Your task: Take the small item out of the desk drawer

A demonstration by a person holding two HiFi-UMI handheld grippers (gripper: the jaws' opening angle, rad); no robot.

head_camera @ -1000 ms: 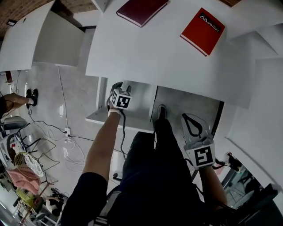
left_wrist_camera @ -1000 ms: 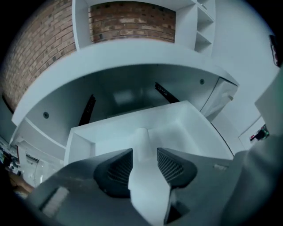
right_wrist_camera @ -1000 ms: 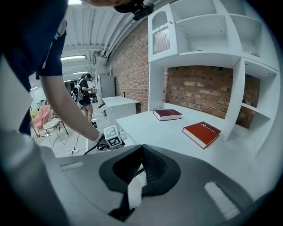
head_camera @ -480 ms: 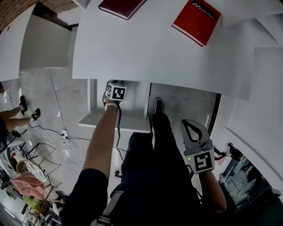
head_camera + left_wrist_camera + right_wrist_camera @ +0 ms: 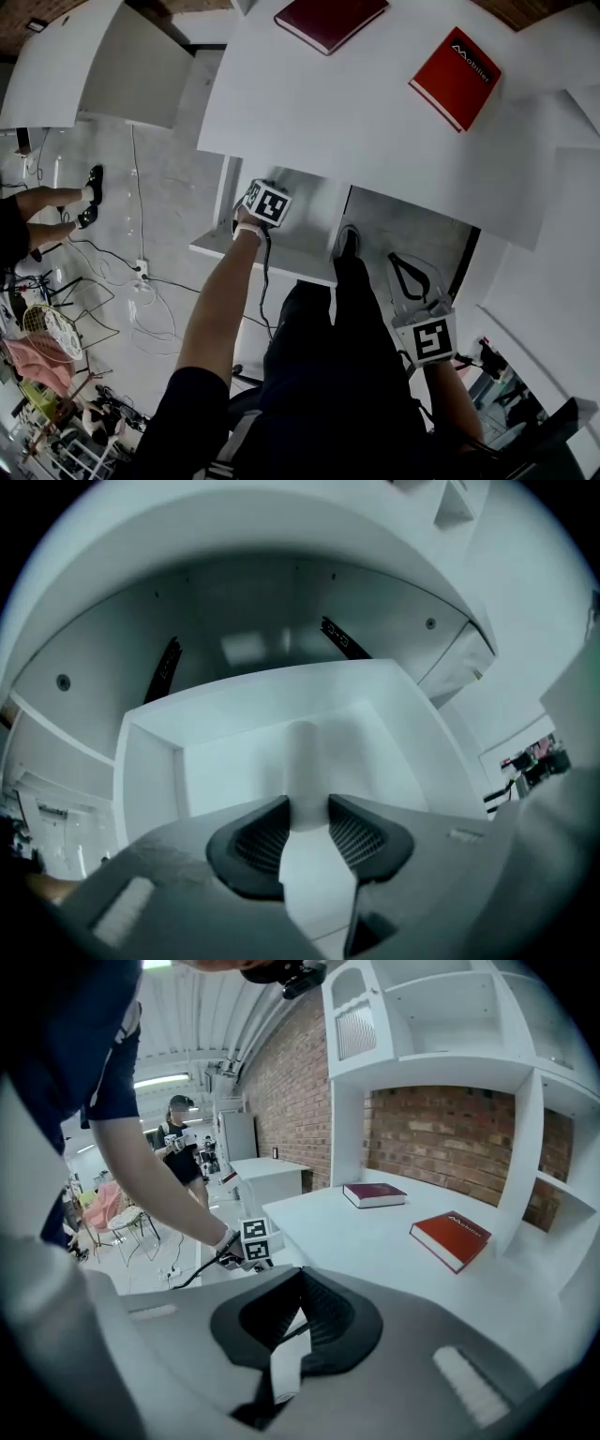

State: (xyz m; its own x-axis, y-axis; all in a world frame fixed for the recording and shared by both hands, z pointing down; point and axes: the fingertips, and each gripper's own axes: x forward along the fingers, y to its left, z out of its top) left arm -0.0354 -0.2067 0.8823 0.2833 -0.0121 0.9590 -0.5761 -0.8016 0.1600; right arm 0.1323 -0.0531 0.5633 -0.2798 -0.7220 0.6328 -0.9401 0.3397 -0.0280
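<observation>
The white desk drawer (image 5: 267, 253) stands pulled out under the desk top. My left gripper (image 5: 255, 192) points steeply down into it, its tips hidden below its marker cube. In the left gripper view a small white cylinder (image 5: 304, 761) stands upright on the drawer floor (image 5: 225, 771). The jaws of the left gripper (image 5: 308, 819) have just been closing, and the dark pads (image 5: 262, 841) meet the cylinder on both sides. My right gripper (image 5: 399, 260) hangs low beside my leg, its fingertips together and nothing held; the right gripper view (image 5: 302, 1283) shows the same.
A maroon book (image 5: 330, 19) and a red book (image 5: 455, 77) lie on the desk top (image 5: 309, 103). My legs (image 5: 347, 291) stand right of the drawer. Cables (image 5: 141, 281) trail on the floor at left, where another person's legs (image 5: 56, 211) show. White shelving (image 5: 450, 1016) rises behind the desk.
My left gripper has sunk deeper into the drawer and tilted more steeply. The right gripper has dropped a little beside my leg.
</observation>
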